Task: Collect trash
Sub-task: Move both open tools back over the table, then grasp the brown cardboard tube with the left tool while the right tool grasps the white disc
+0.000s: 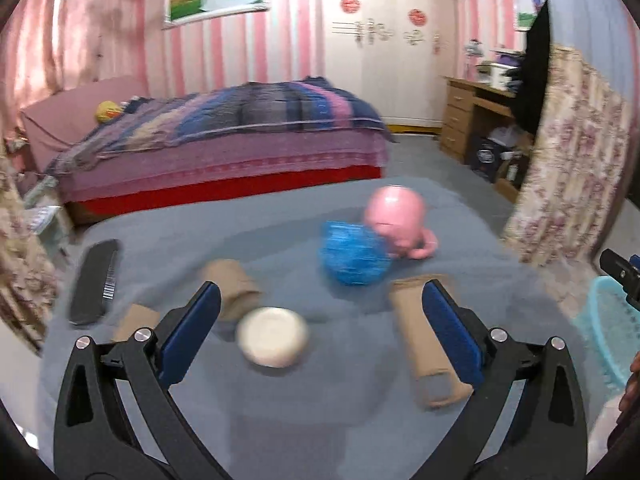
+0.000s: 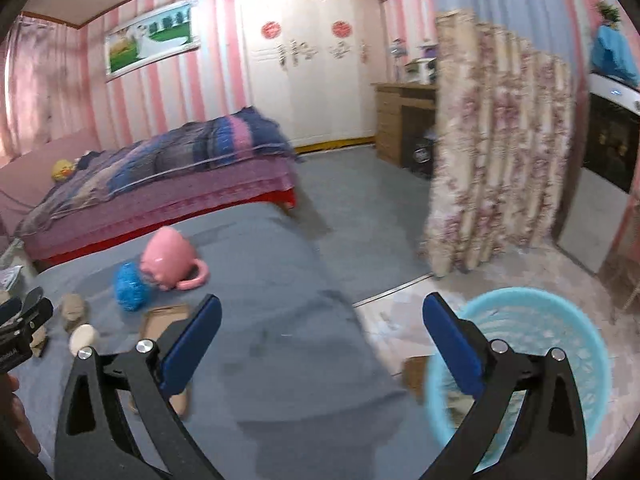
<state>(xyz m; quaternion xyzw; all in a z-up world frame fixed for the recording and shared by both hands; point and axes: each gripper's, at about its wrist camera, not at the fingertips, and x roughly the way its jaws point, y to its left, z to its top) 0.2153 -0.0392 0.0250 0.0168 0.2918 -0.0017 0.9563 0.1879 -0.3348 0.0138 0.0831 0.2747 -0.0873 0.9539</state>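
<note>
whole left-wrist view motion-blurred. white round object [image 1: 273,337] lacks detail; cannot tell what it is. cardboard tube [image 1: 430,342] partly behind a blue finger pad [image 1: 448,332]. light blue basket [image 1: 608,332] cut by right edge there; in the right-wrist view its contents are blurred, partly hidden by the gripper.

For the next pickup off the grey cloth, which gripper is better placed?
Probably the left gripper: it is open with the white round piece lying between its fingers and cardboard tubes beside them. The right gripper, also open, points toward the blue basket, away from the trash.
</note>
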